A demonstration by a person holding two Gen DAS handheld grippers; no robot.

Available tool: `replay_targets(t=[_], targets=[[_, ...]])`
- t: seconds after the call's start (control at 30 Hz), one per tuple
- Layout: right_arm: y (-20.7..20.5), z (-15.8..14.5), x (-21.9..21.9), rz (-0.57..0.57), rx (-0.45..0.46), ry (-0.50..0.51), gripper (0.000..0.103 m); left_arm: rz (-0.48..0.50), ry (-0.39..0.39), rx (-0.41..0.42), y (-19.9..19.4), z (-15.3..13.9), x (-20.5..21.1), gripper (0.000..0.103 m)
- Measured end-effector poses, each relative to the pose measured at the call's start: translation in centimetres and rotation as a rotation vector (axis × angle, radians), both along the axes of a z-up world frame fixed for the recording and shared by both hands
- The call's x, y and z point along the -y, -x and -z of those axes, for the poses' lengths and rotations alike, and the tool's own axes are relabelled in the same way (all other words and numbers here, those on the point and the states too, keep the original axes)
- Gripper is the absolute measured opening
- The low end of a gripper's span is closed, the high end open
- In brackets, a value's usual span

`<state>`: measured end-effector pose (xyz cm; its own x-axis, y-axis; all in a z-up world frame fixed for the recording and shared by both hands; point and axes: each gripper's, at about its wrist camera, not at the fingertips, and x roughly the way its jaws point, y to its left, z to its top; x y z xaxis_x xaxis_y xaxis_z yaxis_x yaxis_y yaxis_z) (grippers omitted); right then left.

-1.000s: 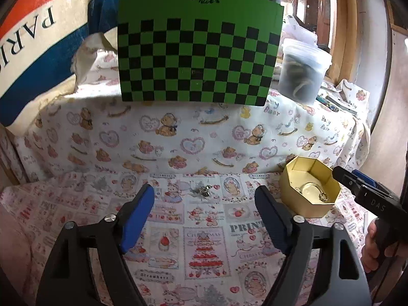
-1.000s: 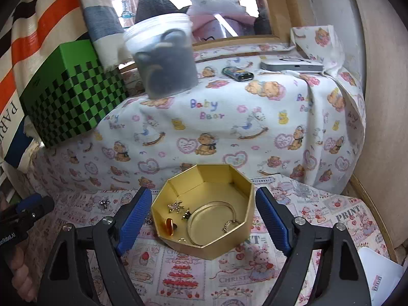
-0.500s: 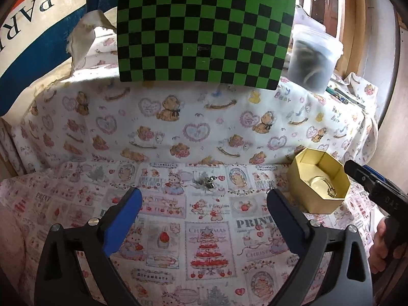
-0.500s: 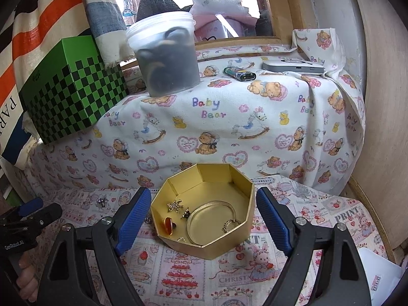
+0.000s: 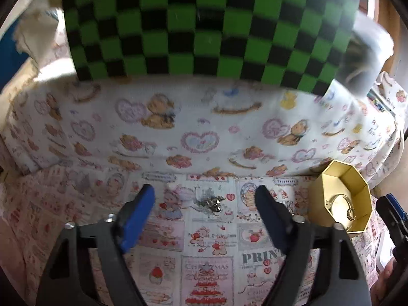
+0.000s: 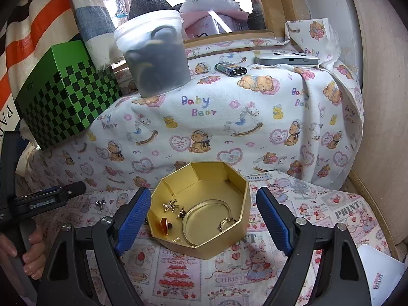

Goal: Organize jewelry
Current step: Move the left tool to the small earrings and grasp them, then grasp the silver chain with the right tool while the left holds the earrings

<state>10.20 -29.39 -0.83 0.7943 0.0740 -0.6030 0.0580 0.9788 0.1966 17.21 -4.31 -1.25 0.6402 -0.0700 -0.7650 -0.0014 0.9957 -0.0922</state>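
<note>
A small silver jewelry piece (image 5: 211, 202) lies on the printed cloth, just ahead of my left gripper (image 5: 204, 190) and between its fingertips. The jaws are closing and the pads stand clear of the piece. The left gripper (image 6: 51, 196) also shows at the left edge of the right wrist view, near the same silver piece (image 6: 100, 203). A gold octagonal box (image 6: 204, 247) sits between the fingers of my right gripper (image 6: 204, 191), which is open and not touching it. Inside lie a bangle (image 6: 207, 216), a star brooch (image 6: 170, 206) and an orange-stoned ring (image 6: 164, 225). The box (image 5: 318, 191) is to the right in the left wrist view.
A cloth-covered ledge rises behind the work area. On it stand a green checkered box (image 6: 66, 97), a plastic tub (image 6: 155, 56), a lighter (image 6: 230, 68) and a grey device (image 6: 285, 58). A wooden wall closes the right side. White paper (image 6: 382, 275) lies at the front right.
My left gripper has moved forward and down toward the silver piece; its jaws widened, then narrowed. The right gripper and the gold box have stayed put.
</note>
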Motion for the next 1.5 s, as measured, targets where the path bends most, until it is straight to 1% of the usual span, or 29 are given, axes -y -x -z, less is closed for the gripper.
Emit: replay_targets(t=[0.07,0.13,0.2,0.27,0.33,0.37,0.4,0.43,0.5,0.6,0.67,0.77,0.9,1.0,1.1,1.13,1.2,1.23,1.3,1.37,1.43,1.5], targets=[[0.0,0.1,-0.1,-0.003,-0.007,-0.006,0.086,0.018,0.008,-0.026,-0.4,0.7,0.4,0.066],[0.0,0.0,-0.3,-0.005,-0.004,0.003,0.086,0.012,-0.001,-0.045,-0.9,1.3,0.6,0.054],[0.1,0.0,-0.4,-0.005,0.001,0.016,0.086,0.008,-0.008,-0.052,-1.4,1.8,0.8,0.049],[0.1,0.0,-0.4,-0.005,0.001,0.02,0.086,0.015,0.007,-0.062,-1.9,2.3,1.0,0.046],[0.0,0.1,-0.3,-0.005,-0.004,0.012,0.086,0.018,0.024,-0.07,-2.2,2.8,1.0,0.04],[0.0,0.0,-0.2,-0.005,-0.006,0.01,0.086,0.02,0.024,-0.077,-2.4,3.0,1.1,0.038],[0.0,0.0,-0.1,-0.006,-0.006,0.008,0.086,0.025,0.02,-0.086,-2.6,3.2,1.3,0.034],[0.0,0.0,-0.1,-0.007,-0.005,0.008,0.086,0.03,0.017,-0.094,-2.7,3.5,1.4,0.028],[0.1,-0.1,-0.2,-0.007,-0.001,0.012,0.086,0.04,0.004,-0.106,-2.8,3.9,1.7,0.019],[0.1,-0.2,-0.3,-0.008,0.001,0.018,0.086,0.041,-0.021,-0.09,-2.5,4.0,1.9,0.019],[0.1,-0.2,-0.3,-0.008,0.002,0.018,0.086,0.047,-0.019,-0.079,-1.8,3.6,1.9,0.018],[0.2,-0.3,-0.4,-0.014,0.004,0.018,0.086,0.059,-0.007,-0.048,0.0,2.4,1.5,0.018],[0.3,-0.4,-0.8,-0.031,0.009,0.028,0.086,0.082,-0.013,0.025,2.8,0.0,1.0,0.018],[0.4,-0.3,-1.3,-0.05,0.006,0.035,0.086,0.101,0.015,0.075,4.9,-1.6,0.1,0.018],[0.7,-0.5,-2.2,-0.102,0.005,0.019,0.086,0.101,0.055,0.134,6.9,-2.7,-0.8,0.018],[0.8,-0.7,-2.5,-0.114,0.011,0.019,0.086,0.098,0.07,0.149,6.7,-2.9,-1.7,0.018],[1.1,-1.1,-3.5,-0.158,0.02,0.036,0.076,0.1,0.066,0.144,7.4,-2.9,-2.4,0.018],[1.2,-1.2,-4.1,-0.183,0.019,0.04,0.069,0.112,0.066,0.15,6.9,-3.0,-2.4,0.018],[1.2,-1.3,-5.1,-0.209,0.003,0.026,0.064,0.089,0.063,0.172,7.2,-3.6,-3.2,0.018],[0.5,-1.3,-6.5,-0.257,-0.034,0.02,0.055,0.083,0.084,0.169,7.2,-3.8,-4.6,0.018],[-0.2,-1.2,-8.1,-0.273,-0.072,0.051,0.054,0.069,0.1,0.163,7.3,-3.7,-5.3,0.018],[-1.4,-0.9,-9.7,-0.281,-0.127,0.085,0.051,0.042,0.086,0.165,7.1,-3.4,-5.7,0.018]])
